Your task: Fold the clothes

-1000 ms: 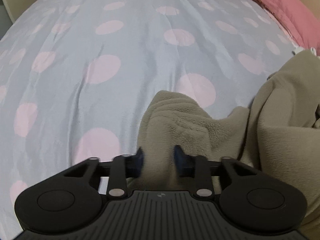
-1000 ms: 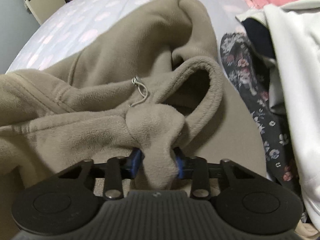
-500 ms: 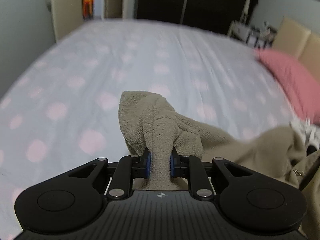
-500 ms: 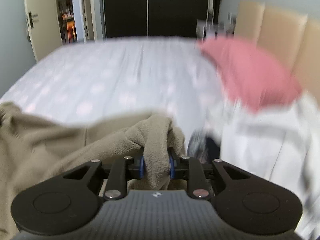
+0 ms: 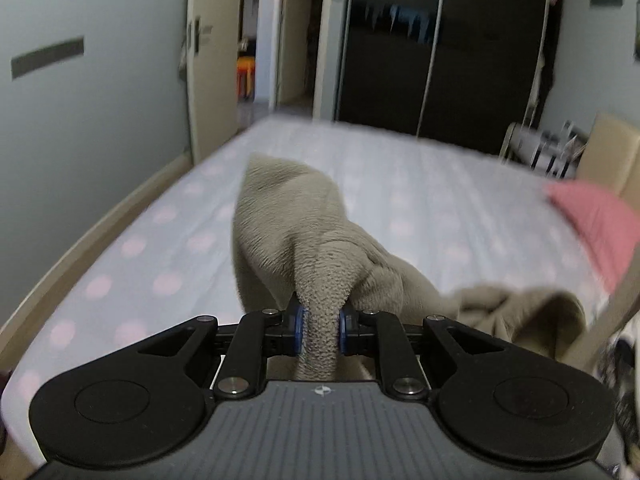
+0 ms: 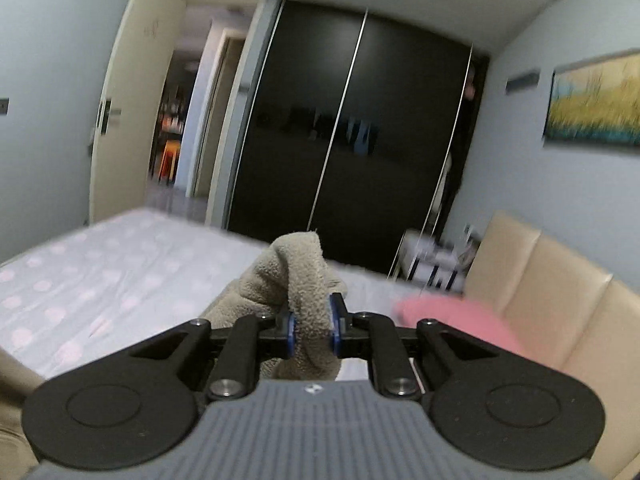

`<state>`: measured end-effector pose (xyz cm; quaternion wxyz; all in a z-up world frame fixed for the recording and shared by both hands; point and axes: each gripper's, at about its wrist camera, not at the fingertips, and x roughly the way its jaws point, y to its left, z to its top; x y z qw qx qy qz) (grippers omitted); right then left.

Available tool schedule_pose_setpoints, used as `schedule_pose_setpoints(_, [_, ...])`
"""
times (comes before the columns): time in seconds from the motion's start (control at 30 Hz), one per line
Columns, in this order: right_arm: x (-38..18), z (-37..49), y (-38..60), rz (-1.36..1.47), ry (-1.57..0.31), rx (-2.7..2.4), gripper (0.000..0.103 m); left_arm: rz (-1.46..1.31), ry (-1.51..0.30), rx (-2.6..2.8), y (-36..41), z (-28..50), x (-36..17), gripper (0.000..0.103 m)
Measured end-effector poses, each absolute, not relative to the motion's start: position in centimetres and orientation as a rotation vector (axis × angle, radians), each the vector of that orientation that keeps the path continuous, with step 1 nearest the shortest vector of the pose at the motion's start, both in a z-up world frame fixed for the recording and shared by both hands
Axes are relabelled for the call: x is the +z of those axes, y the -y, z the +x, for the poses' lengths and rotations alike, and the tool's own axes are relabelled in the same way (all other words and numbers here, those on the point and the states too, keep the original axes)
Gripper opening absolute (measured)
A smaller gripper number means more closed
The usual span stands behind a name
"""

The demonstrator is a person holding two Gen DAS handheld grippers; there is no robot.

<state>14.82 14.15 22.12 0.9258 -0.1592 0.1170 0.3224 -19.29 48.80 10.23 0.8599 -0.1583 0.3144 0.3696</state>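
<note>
room: polka-dot bed [image 5: 400,184], dark wardrobe [image 6: 352,128] behind
fleece [image 5: 304,240]: lifted over bed
left gripper [image 5: 320,330]: pinching fleece
right gripper [image 6: 313,330]: pinching fleece
right view only: painting [image 6: 596,100]

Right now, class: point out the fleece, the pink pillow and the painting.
fleece [image 5: 288,220], left wrist view, raised fold above the fingers
pillow [image 5: 596,216], left wrist view, its top
painting [image 6: 596,100], right wrist view, canvas middle

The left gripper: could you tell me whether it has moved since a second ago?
Yes. The left gripper, shut on the beige fleece garment, has risen and tilted up: the dotted bedsheet once filled its view; now the wardrobe shows.
</note>
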Motion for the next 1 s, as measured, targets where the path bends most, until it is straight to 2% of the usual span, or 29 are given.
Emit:
schedule_pose_setpoints(0.2, [15.4, 15.8, -10.6, -0.347, -0.393, 0.579, 0.018, -0.409, -0.819, 0.854, -50.7, -20.7, 3.9, 0.015])
schedule_pose_setpoints(0.4, [7.4, 18.3, -1.2, -0.333, -0.632, 0.407, 0.018, -0.425, -0.949, 0.87, -51.6, -20.3, 1.3, 0.024])
schedule_pose_setpoints(0.47, [5.0, 18.2, 1.3, -0.343, -0.713, 0.373, 0.018, -0.413, -0.972, 0.871, -51.8, -20.1, 1.1, 0.034])
schedule_pose_setpoints(0.53, [2.7, 17.8, 3.4, -0.356, -0.794, 0.347, 0.018, -0.383, -0.997, 0.858, -51.3, -19.8, 1.4, 0.054])
schedule_pose_setpoints(0.7, [-3.0, 16.8, 8.5, -0.389, -0.993, 0.28, 0.019, -0.265, -1.032, 0.812, -49.1, -18.6, 2.9, 0.06])
schedule_pose_setpoints(0.73, [-4.0, 16.6, 9.3, -0.398, -1.033, 0.275, 0.02, -0.267, -1.021, 0.777, -48.7, -17.9, 3.3, 0.064])
schedule_pose_setpoints(0.87, [-4.6, 15.5, 9.2, -0.456, -1.114, 0.349, 0.027, -0.286, -0.969, 0.664, -47.5, -15.4, 4.5, 0.069])
schedule_pose_setpoints(0.9, [-4.5, 15.2, 9.0, -0.471, -1.12, 0.369, 0.03, -0.276, -0.965, 0.645, -47.2, -14.4, 4.6, 0.069])
schedule_pose_setpoints(0.93, [-4.3, 14.9, 8.7, -0.486, -1.127, 0.389, 0.041, -0.262, -0.963, 0.627, -47.0, -13.4, 4.6, 0.069])
schedule_pose_setpoints(1.0, [-3.9, 14.6, 8.7, -0.515, -1.118, 0.43, 0.045, -0.231, -0.956, 0.587, -46.5, -11.4, 4.5, 0.069])
